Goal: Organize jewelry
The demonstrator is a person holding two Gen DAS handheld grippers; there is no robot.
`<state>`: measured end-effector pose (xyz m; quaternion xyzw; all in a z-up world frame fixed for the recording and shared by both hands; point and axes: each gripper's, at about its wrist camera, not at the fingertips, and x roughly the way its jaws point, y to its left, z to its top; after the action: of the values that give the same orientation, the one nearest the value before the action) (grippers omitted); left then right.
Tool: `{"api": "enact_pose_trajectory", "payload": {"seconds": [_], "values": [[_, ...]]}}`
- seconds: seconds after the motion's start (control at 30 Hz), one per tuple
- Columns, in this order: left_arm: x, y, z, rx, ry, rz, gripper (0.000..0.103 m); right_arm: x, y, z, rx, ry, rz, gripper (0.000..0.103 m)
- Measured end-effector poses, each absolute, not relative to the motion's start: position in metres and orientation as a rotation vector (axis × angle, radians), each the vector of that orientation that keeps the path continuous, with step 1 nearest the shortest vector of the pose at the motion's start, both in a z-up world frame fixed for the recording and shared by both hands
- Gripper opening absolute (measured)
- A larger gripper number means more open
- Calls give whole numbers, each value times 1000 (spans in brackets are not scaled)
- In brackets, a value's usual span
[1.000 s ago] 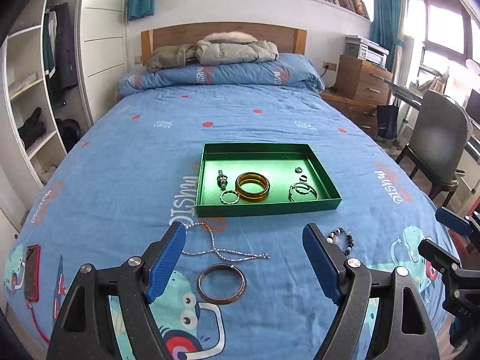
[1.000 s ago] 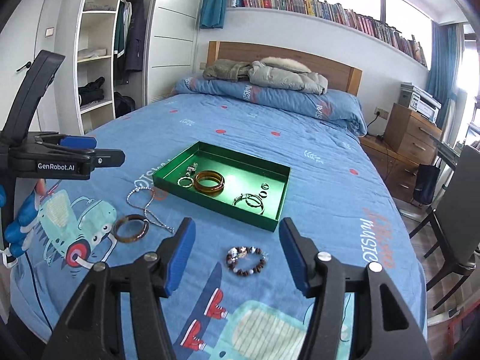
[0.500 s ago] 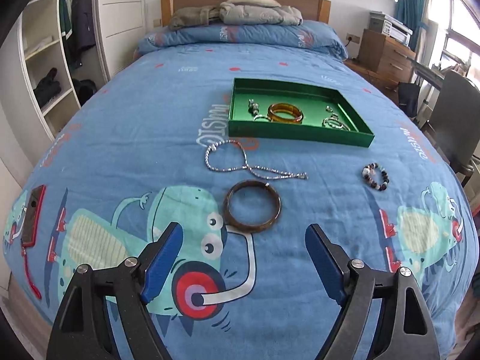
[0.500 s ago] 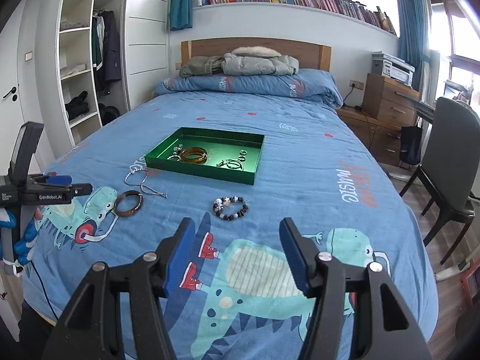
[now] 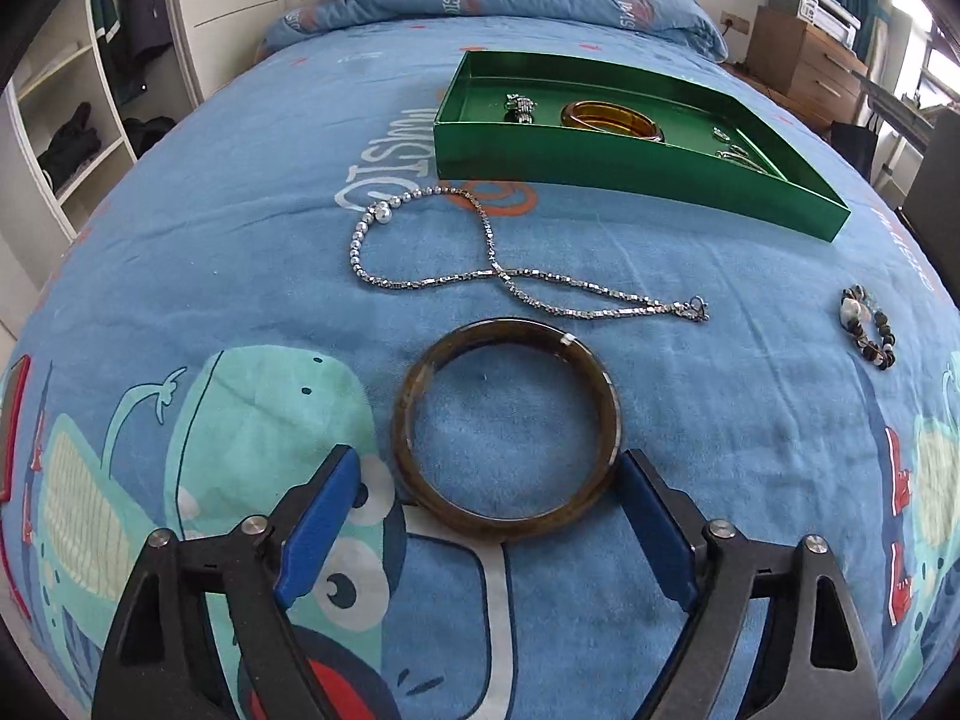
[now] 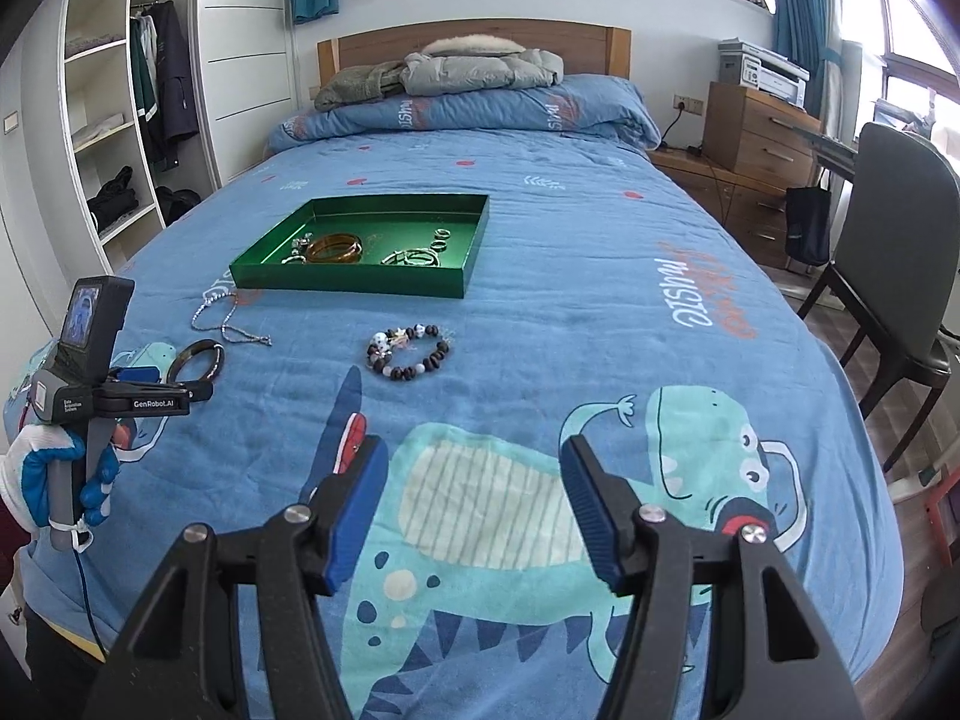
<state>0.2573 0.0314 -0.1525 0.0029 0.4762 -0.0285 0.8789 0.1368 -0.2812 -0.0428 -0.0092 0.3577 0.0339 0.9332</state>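
Observation:
A brown bangle (image 5: 607, 396) lies flat on the blue bedspread. My left gripper (image 5: 487, 463) is low over it, its blue pads (image 5: 324, 510) on either side of the bangle's near half. The jaws are closing, and the pads do not press on the bangle. Beyond it lie a silver chain necklace (image 5: 489, 240) and a green tray (image 5: 630, 177) holding an amber bangle (image 5: 612, 120) and small rings. A beaded bracelet (image 6: 411, 351) lies ahead of my right gripper (image 6: 474, 450), which is open with nothing between its fingers. The right wrist view shows the left gripper (image 6: 180, 387) at the brown bangle (image 6: 198, 354).
A gloved hand (image 6: 54, 468) holds the left gripper at the bed's left edge. Pillows and jackets (image 6: 468, 72) lie at the headboard. A grey chair (image 6: 900, 240) and a wooden dresser (image 6: 756, 126) stand to the right of the bed, open wardrobe shelves (image 6: 114, 120) to the left.
My left gripper has dropped down to the brown bangle and now straddles it. My right gripper has sunk and rolled level, and the beaded bracelet now lies farther ahead of it.

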Motion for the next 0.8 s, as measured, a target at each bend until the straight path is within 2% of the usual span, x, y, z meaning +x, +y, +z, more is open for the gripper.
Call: {"api": "enact_pose_trajectory", "payload": {"seconds": [0.03, 0.3, 0.63, 0.67, 0.7, 0.8], "values": [[258, 33, -152, -5, 980, -58, 74, 138, -282, -45, -18, 735, 69, 58], [249, 33, -141, 2, 931, -81, 73, 153, -288, -64, 16, 762, 78, 58], [259, 15, -90, -41, 808, -150, 72, 172, -290, -81, 41, 780, 104, 58], [264, 11, -85, -42, 795, -155, 33, 173, -291, -82, 43, 782, 106, 58], [274, 7, -83, -56, 817, -189, 10, 174, -291, -84, 45, 784, 107, 58], [306, 2, -79, -119, 832, -192, 11, 178, -295, -87, 55, 788, 107, 58]]}}
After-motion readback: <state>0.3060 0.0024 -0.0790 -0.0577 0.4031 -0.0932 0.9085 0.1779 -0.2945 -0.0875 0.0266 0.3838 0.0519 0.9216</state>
